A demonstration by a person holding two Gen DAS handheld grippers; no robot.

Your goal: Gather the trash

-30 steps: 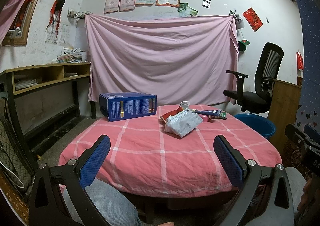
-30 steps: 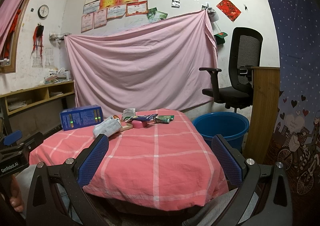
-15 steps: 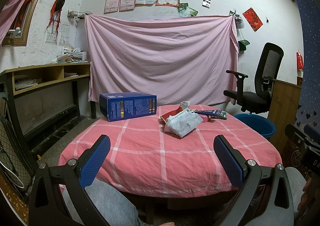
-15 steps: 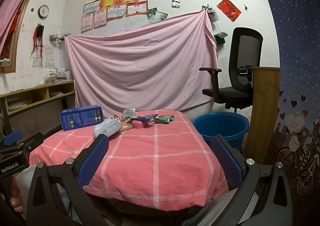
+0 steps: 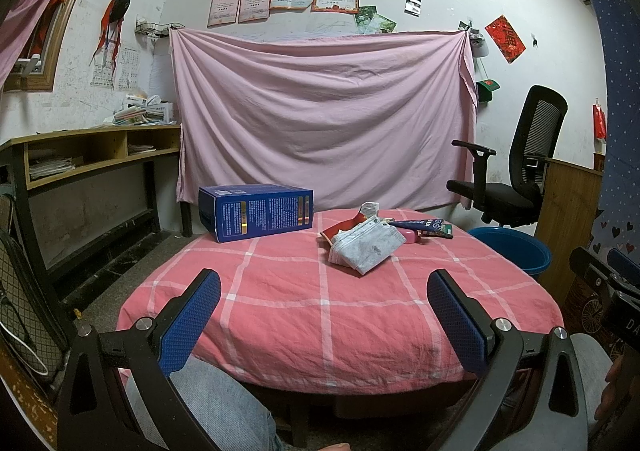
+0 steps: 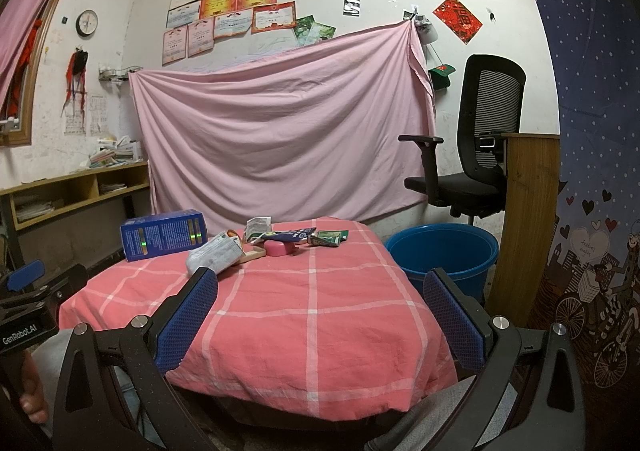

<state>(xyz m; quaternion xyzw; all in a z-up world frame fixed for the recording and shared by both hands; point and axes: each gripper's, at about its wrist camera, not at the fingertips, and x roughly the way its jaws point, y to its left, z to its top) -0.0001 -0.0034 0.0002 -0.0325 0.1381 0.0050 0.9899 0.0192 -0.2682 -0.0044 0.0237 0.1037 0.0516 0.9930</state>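
Nothing moved; trash (image 5: 366,247) beyond hand-held gripper (image 5: 324,293).

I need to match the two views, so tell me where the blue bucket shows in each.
Left wrist view: bucket at the right edge, past the table's right side, below the chair.
Right wrist view: bucket right of centre, on the floor beside the table, just above the right claw's right finger.
Shared landmark: the blue box at the table's far left.
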